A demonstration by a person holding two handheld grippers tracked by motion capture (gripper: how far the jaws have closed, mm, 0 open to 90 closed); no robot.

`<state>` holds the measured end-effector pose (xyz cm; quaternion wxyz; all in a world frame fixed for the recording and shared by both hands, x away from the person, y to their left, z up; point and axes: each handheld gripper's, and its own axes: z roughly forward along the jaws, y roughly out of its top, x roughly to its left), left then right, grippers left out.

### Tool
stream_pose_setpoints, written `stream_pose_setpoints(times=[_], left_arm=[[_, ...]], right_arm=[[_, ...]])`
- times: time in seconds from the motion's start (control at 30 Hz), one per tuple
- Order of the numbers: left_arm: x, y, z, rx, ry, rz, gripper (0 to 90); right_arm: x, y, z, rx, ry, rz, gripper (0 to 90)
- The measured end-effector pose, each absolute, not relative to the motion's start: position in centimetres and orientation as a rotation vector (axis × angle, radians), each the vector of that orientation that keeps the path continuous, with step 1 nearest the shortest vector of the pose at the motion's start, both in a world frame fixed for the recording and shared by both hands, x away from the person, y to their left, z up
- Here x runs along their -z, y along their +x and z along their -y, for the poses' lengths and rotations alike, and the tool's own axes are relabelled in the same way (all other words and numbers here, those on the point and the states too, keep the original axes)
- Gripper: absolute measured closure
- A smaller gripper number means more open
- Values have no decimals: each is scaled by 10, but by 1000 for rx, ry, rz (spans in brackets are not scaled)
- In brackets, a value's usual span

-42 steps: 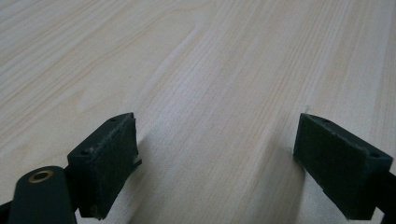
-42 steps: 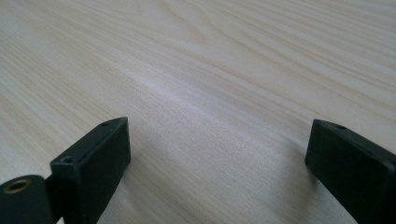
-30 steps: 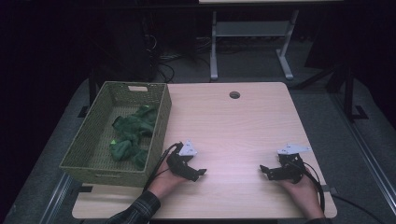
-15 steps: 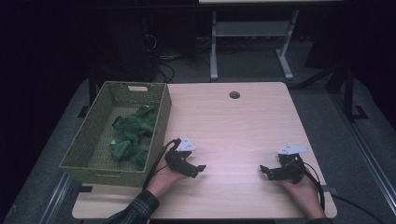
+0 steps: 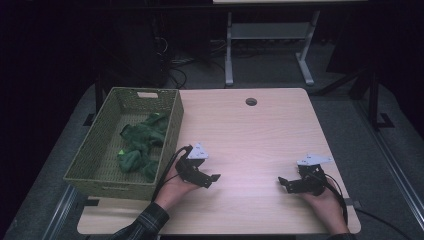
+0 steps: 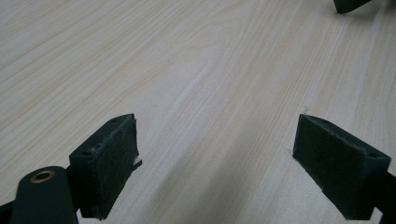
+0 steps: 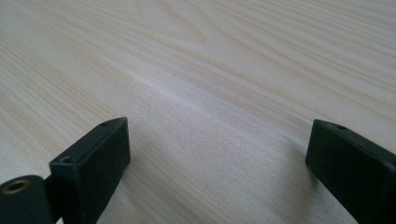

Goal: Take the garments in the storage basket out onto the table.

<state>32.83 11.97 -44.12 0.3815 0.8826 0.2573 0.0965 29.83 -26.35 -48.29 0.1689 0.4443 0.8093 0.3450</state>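
Observation:
Both grippers rest low over the pale wooden table (image 5: 250, 135), each held in a hand near the front edge. My left gripper (image 5: 210, 180) sits front left, just right of the basket, with its jaws pointing right. It is open, and bare wood shows between its pads (image 6: 109, 163). My right gripper (image 5: 284, 185) sits front right with its jaws pointing left toward the other one. It is also open with nothing between its pads (image 7: 95, 163). The tip of the right gripper's jaw (image 6: 348, 4) shows at the top of the left gripper view.
A woven olive basket (image 5: 92, 150) stands on the table's left side, holding several crumpled green cloths (image 5: 140, 145). A round cable hole (image 5: 251, 101) sits near the far edge. Beyond the table are a dark floor, cables and a grey metal stand (image 5: 265, 35).
My left gripper has edged slightly away from the front edge. The right gripper has stayed put.

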Motion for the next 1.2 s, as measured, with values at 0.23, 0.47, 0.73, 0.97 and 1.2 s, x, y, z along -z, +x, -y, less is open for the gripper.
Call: stream_pose_setpoints(times=[0.23,0.47,0.73,0.97,1.2], left_arm=[[436,328,-121,-236,2247,-670,134],[427,329,-121,-249,2241,-662,134],[414,328,-121,-241,2222,-649,135],[406,331,-122,-229,2228,-641,136],[394,334,-121,-209,2225,-615,135]], right_arm=[[483,299,263,-982,1260,-2303,59],[483,299,263,-982,1260,-2304,58],[483,298,263,-980,1265,-2299,58],[483,298,263,-979,1269,-2295,58],[483,298,263,-980,1272,-2294,58]])
